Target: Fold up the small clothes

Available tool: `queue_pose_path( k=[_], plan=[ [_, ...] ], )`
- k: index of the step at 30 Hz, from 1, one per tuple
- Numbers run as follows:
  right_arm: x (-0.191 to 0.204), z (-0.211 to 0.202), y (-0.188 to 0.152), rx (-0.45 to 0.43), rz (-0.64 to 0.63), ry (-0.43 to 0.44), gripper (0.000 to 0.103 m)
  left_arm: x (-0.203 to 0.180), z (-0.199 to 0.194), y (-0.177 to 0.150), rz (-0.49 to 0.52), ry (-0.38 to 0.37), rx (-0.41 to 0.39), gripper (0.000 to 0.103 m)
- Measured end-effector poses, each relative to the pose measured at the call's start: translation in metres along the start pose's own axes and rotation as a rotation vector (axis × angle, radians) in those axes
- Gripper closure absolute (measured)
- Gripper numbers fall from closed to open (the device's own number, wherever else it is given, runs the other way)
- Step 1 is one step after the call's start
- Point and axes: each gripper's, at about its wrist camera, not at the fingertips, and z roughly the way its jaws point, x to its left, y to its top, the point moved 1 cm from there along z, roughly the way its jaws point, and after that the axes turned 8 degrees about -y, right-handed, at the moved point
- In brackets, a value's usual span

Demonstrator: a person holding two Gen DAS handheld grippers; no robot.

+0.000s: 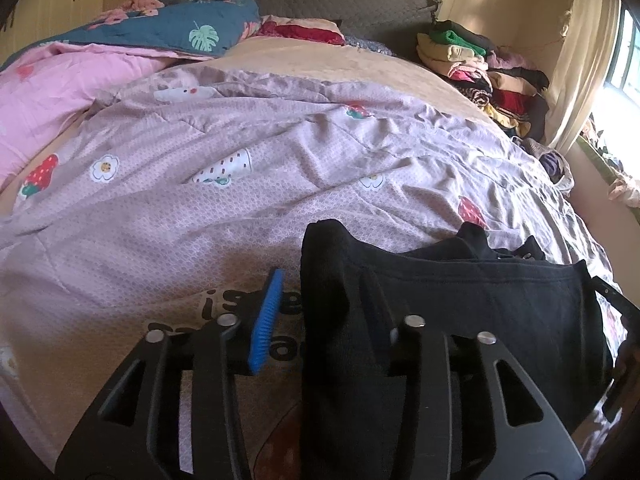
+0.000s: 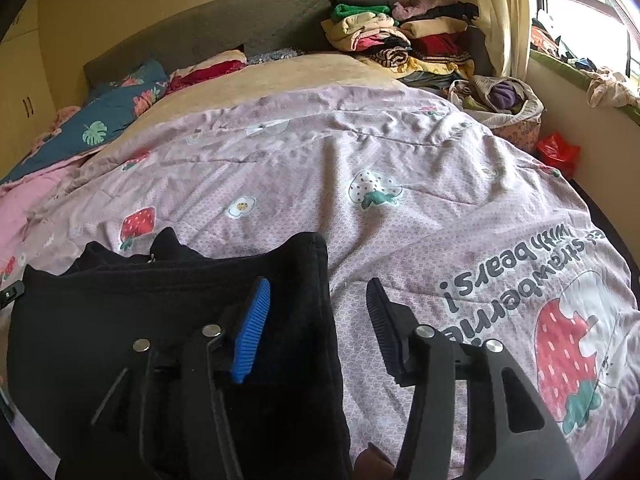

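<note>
A black garment lies spread on the pink strawberry-print quilt, near the bed's front edge. My left gripper is open and straddles the garment's left edge: the blue pad is on the quilt side, and the other finger is hidden in black cloth. In the right wrist view the same garment lies at lower left. My right gripper is open over the garment's right edge, its blue pad above the cloth and its black finger over the quilt.
A tall stack of folded clothes sits at the bed's far right corner by the curtain. A teal leaf-print blanket and a pink sheet lie at the far left. A basket of clothes and a red bag stand beside the bed.
</note>
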Motion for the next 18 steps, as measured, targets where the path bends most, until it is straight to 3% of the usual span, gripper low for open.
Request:
queue_pose_path(
  k=[3, 18],
  plan=[
    [-0.001, -0.003, 0.001, -0.006, 0.009, 0.004, 0.043, -0.002, -0.002, 0.0, 0.004, 0.007, -0.004, 0.055],
    [-0.004, -0.035, 0.001, -0.039, 0.018, 0.044, 0.022, -0.003, -0.042, 0.012, -0.029, -0.001, -0.071, 0.01]
  ],
)
